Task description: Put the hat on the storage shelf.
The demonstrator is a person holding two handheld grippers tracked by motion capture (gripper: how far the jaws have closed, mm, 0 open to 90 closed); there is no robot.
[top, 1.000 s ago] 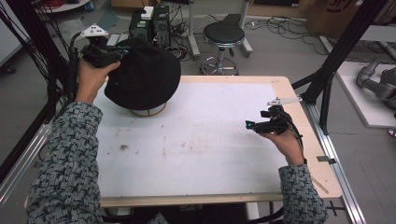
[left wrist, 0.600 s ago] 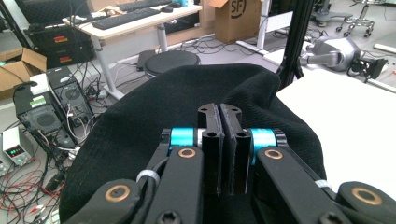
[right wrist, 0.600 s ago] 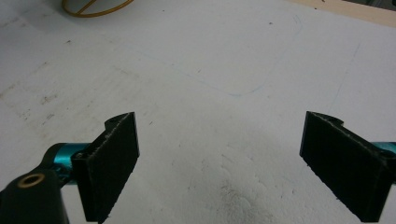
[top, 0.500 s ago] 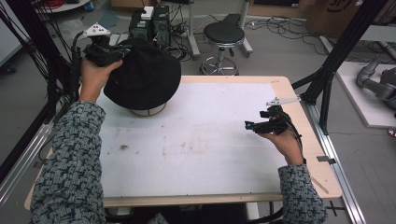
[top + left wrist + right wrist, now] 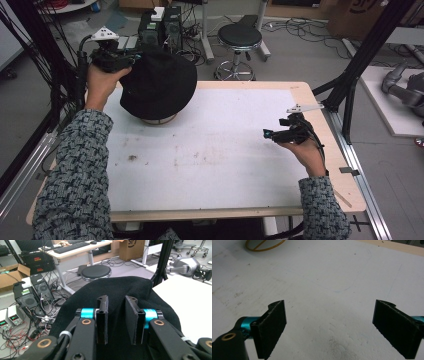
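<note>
Already the black cloth point(image 5: 159, 82) has been draped over a round stand point(image 5: 159, 120) at the upper left of the high view, near the far edge of the table point(image 5: 320, 107). The left gripper point(image 5: 117, 317) is seen at the cloth's left side; its jaws have just been opening, a narrow gap stands between them, and no fabric is pinched. The right gripper point(image 5: 329, 327) is held wide apart over bare tabletop at right. Covering is judged nearly finished; only withdrawal seems left.
</note>
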